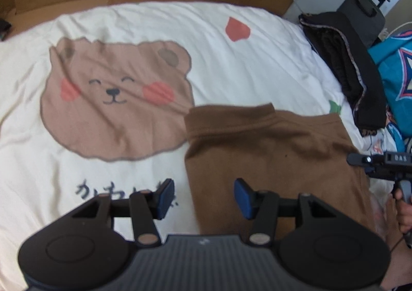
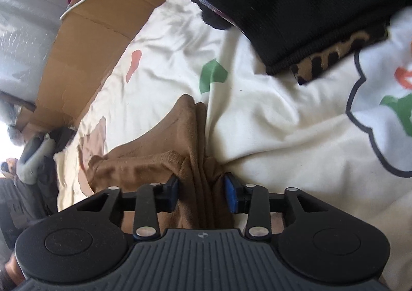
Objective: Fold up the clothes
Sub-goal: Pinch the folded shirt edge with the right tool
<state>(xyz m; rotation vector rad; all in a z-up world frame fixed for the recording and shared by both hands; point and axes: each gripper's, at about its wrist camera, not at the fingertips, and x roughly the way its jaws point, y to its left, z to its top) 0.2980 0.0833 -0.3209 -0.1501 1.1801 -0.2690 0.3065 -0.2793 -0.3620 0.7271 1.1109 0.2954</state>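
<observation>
Soft daylight, motion blur, fisheye bending.

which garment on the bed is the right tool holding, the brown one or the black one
The brown garment: its bunched edge sits pinched in the right tool. The black garment lies folded farther off, touched by neither tool, with a leopard-print piece showing under it.

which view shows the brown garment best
The left wrist view: the brown garment lies folded on the bear-print sheet, with most of its outline visible ahead of the open left tool. The right wrist view shows only a bunched edge pinched in the right tool.
</observation>
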